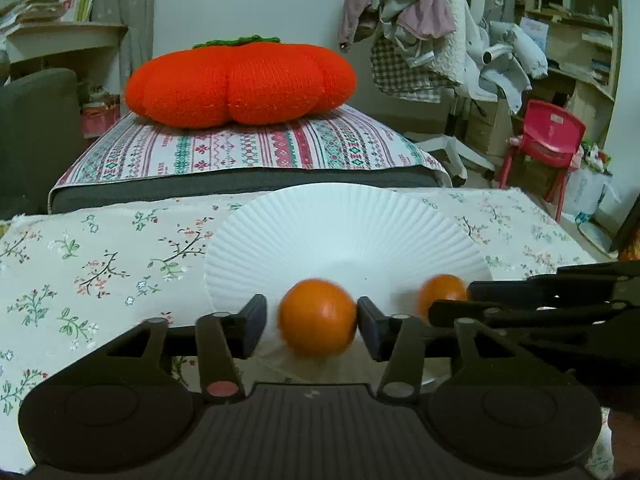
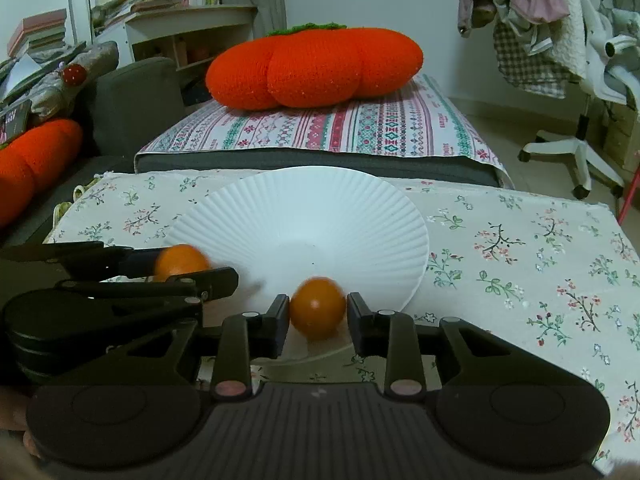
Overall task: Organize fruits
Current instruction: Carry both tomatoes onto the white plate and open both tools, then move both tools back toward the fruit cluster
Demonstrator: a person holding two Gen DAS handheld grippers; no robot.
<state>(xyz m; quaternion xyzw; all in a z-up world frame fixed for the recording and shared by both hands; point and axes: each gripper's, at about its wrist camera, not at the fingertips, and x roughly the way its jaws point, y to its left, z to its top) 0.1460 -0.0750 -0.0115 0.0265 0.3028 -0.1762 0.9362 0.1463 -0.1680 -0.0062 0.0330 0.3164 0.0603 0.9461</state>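
Over the near rim of the white ribbed plate (image 1: 344, 224), at the near edge of the floral-clothed desk (image 1: 100, 264): left hand-held gripper (image 1: 312, 322) has its jaws parted, left orange (image 1: 318, 318) between them, blurred, gap on one side, so released and dropping in. Right hand-held gripper (image 2: 318, 316) brackets the right orange (image 2: 318, 308), slim gaps both sides; grip looks let go, fruit at the plate's near lip. Step: depositing both oranges. Next: open wider, back out straight without nudging fruit off the rim.

Orange fruit (image 1: 317, 317), white ribbed plate (image 1: 344, 232)
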